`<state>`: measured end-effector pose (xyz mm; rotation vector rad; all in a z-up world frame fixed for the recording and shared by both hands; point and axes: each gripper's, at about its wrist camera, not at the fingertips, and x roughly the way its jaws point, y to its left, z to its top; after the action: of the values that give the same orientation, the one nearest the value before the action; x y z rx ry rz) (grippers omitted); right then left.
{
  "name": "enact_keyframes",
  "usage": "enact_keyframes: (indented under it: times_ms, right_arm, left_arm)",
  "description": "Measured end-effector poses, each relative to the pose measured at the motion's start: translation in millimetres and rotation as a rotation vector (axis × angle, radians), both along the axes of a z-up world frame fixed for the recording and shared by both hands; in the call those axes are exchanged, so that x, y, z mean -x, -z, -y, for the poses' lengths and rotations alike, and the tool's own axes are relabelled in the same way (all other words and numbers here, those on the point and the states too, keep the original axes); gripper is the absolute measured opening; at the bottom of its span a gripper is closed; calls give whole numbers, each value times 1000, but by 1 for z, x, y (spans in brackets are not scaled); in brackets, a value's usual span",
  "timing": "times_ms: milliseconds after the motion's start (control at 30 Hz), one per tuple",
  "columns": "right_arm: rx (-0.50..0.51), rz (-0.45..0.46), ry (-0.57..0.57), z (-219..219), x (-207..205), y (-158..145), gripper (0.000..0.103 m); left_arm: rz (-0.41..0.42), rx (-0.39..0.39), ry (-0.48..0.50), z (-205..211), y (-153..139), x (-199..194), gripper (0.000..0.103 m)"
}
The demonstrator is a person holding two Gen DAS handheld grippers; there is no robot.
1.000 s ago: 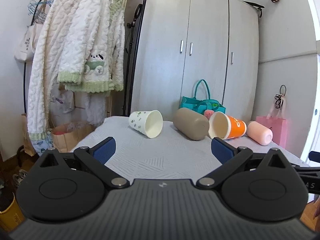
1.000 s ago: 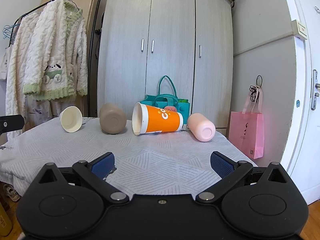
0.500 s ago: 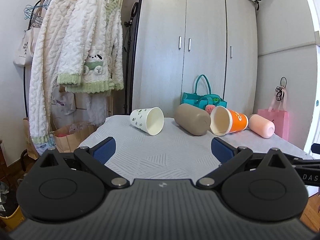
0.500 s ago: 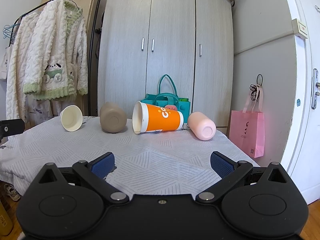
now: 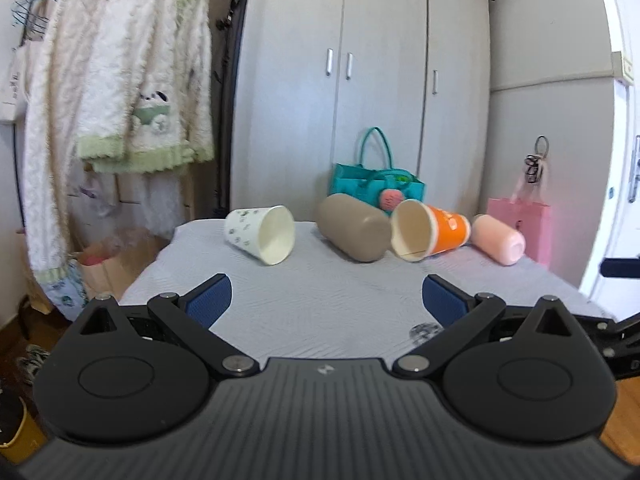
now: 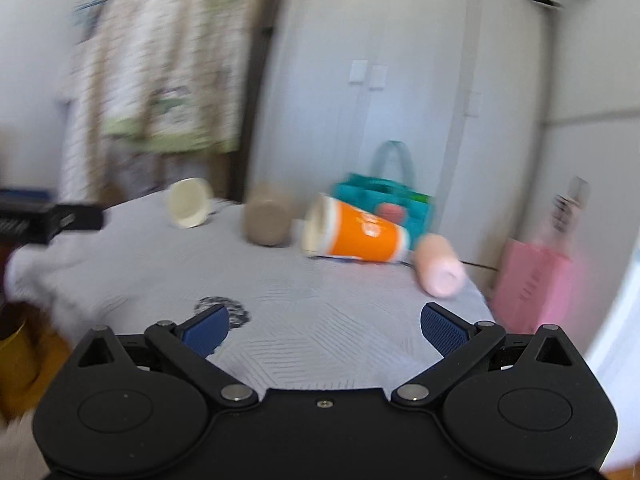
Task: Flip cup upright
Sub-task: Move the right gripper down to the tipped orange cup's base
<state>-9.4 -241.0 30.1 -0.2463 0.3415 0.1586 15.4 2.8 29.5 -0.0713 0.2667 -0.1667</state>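
On the tabletop (image 5: 320,292), four cups lie on their sides beside the orange cup (image 5: 430,230): brown (image 5: 354,232) and white (image 5: 260,234) left, pink (image 5: 498,240) right, while both the left gripper (image 5: 326,298) and right gripper (image 6: 324,326) are spread, holding nothing.

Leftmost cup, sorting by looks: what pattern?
White cup with small dark green prints; clearest in left wrist view.

right wrist view: wardrobe (image 6: 400,80) motion-blurred
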Motion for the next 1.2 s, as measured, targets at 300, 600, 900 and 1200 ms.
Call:
enact_keyframes:
  times_ms: [300,600,900,1200]
  right_arm:
    - [64,-117,-270,30,-43,-64,103]
    - [424,-238,-434,17,-127,-67,101]
    - [608,-280,-636,23,-206,-61,98]
    - [714,-355,-716,19,-264,-39,95]
  left_arm:
    - [-87,14,120,23,-32,-39,103]
    - [-220,68,169,43,-33,-92,103]
    - [-332,112,179,51,-27,-134,103]
    - [-329,66,229,67,-20,-165,103]
